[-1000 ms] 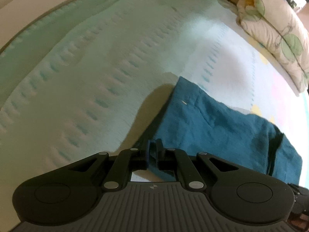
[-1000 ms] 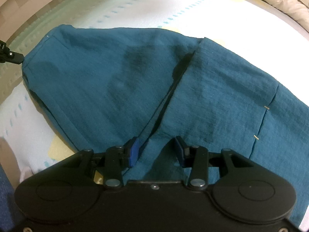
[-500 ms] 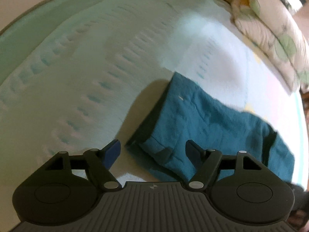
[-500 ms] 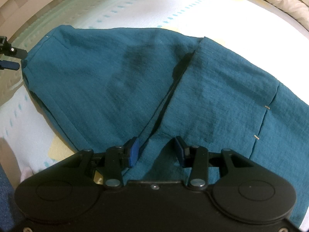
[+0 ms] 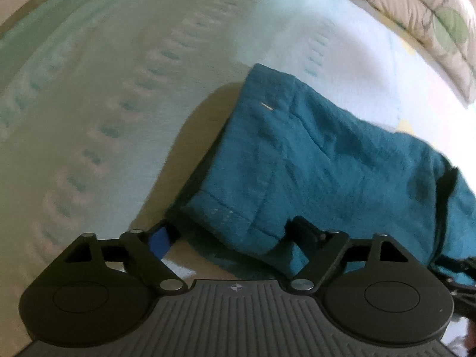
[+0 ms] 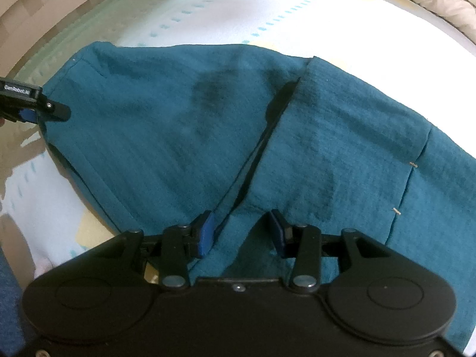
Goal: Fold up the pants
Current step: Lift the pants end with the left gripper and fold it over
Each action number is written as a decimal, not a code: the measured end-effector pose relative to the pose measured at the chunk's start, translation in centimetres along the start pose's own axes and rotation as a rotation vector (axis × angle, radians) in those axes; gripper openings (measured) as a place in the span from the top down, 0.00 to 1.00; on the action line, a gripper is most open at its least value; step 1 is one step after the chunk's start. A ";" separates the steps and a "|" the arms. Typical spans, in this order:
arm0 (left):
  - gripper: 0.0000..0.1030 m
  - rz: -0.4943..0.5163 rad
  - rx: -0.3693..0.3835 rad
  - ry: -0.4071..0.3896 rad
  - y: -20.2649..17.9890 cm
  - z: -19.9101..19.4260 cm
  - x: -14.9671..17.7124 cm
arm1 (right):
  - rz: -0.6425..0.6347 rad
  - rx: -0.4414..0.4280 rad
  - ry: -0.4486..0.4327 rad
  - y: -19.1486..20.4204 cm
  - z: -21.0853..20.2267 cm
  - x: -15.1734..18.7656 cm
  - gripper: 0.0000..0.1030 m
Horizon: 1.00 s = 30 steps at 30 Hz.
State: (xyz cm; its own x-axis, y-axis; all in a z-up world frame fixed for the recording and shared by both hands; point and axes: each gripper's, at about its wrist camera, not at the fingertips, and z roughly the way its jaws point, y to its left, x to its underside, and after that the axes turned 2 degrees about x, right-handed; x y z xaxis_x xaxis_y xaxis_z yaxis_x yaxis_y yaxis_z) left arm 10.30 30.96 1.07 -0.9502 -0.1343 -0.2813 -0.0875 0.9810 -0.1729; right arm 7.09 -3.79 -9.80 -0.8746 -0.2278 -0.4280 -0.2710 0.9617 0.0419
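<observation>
The left gripper (image 5: 229, 235) hangs low over the bed (image 5: 125, 95), its fingers (image 5: 159, 242) spread wide apart with the hemmed end of the teal pants (image 5: 312, 160) lying between them, not pinched. That hem end sits just in front of the left gripper's body, slightly raised off the pale, dash-patterned sheet and casting a shadow to its left. From there the pants run away to the right across the bed, where a dark fold line crosses the fabric. A floral pillow (image 5: 428, 12) lies at the far right edge of the mattress, well apart from the cloth.

In the right wrist view the pants (image 6: 166, 125) spread flat over the bed (image 6: 297, 20), one layer overlapping another along a diagonal seam. The left gripper's tip (image 6: 44, 110) shows at the far left edge of the cloth. The right gripper (image 6: 241, 232) sits over the near edge of the pants, its fingers (image 6: 205, 233) parted, fabric lying loose in the gap.
</observation>
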 end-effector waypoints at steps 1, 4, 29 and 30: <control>0.14 0.015 -0.016 0.003 -0.4 0.2 0.1 | 0.000 -0.001 0.000 0.0 0.0 0.0 0.49; 0.06 0.073 -0.072 0.016 -1.8 0.8 0.3 | 0.001 -0.005 -0.003 0.0 -0.1 0.0 0.49; 0.84 0.181 -0.156 -0.040 -5.9 -4.1 -2.9 | 0.070 -0.070 -0.008 -2.3 -1.1 -0.1 0.49; 0.84 0.208 -0.155 -0.066 -6.8 -5.2 -3.3 | 0.081 -0.076 -0.006 -2.5 -1.2 -0.2 0.50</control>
State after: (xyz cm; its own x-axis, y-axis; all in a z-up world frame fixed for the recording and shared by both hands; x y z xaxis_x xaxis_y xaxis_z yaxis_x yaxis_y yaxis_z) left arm 12.47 25.50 8.13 -0.9313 0.0684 -0.3577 0.0576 0.9975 0.0406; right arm 7.47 -6.38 -8.77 -0.8925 -0.1487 -0.4259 -0.2295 0.9625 0.1449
